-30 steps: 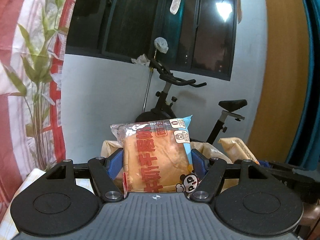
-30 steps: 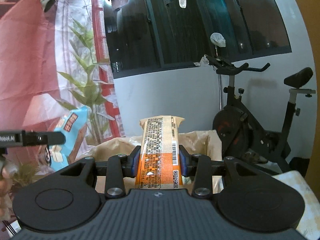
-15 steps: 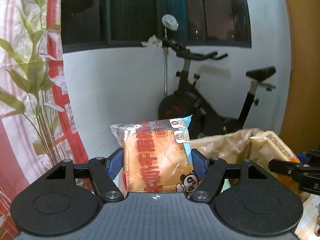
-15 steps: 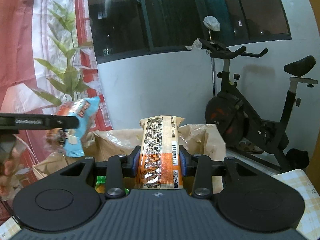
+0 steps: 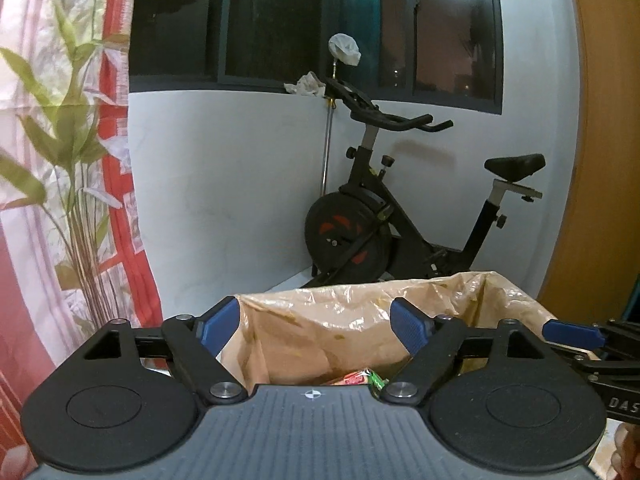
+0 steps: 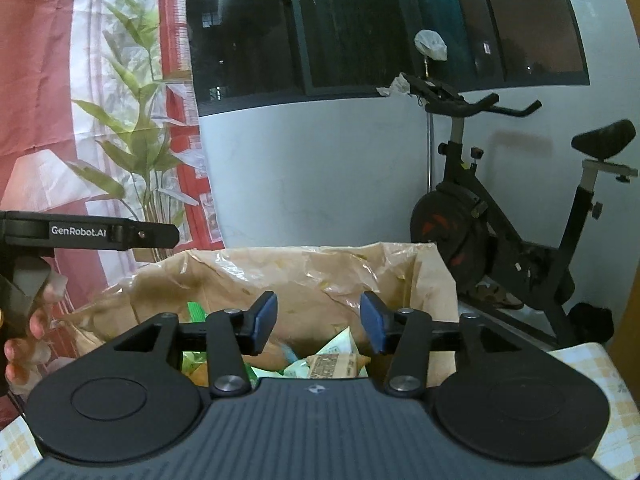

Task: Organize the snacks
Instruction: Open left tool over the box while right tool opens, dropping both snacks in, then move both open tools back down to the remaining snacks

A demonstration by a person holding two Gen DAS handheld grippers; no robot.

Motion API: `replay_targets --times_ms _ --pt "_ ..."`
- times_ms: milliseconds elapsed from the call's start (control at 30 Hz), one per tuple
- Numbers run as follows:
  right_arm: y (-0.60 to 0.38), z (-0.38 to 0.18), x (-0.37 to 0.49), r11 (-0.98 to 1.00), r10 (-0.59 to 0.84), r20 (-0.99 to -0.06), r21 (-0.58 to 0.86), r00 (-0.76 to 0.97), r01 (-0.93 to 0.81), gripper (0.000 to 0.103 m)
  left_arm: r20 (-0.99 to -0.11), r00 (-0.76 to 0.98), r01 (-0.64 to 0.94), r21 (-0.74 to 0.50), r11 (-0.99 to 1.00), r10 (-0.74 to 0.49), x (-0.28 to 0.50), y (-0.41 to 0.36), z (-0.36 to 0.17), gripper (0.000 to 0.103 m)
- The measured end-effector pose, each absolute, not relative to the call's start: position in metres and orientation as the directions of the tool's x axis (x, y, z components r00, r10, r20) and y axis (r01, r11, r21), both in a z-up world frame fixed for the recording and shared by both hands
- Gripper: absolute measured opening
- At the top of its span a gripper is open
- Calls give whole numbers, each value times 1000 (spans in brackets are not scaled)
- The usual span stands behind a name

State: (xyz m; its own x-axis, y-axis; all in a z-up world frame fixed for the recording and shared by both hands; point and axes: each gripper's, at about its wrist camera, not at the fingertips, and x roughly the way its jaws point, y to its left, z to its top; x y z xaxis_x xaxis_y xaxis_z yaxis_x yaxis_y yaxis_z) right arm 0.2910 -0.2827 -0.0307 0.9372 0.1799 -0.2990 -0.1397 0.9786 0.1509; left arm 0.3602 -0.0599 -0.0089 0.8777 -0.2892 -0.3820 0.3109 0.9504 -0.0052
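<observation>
Brown plastic-lined box (image 6: 400, 268) holds snack packets (image 6: 336, 362), long axis unclear, mostly hidden behind gripper body. Left gripper (image 5: 316, 322) and right gripper (image 6: 318, 318): jaws opening, nothing between them.

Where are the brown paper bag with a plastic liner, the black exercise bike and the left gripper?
Brown paper bag with a plastic liner (image 6: 436, 272): right wrist view, far right corner.
Black exercise bike (image 5: 348, 236): left wrist view, flywheel.
Left gripper (image 5: 316, 326): left wrist view, midway between empty, opening jaws.
</observation>
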Motion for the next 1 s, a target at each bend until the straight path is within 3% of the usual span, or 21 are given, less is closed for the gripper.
replay_targets --times_ms 1000 --pt "-284 -55 196 984 177 -354 54 918 -169 50 -430 868 233 -90 968 -248 240 6 -62 84"
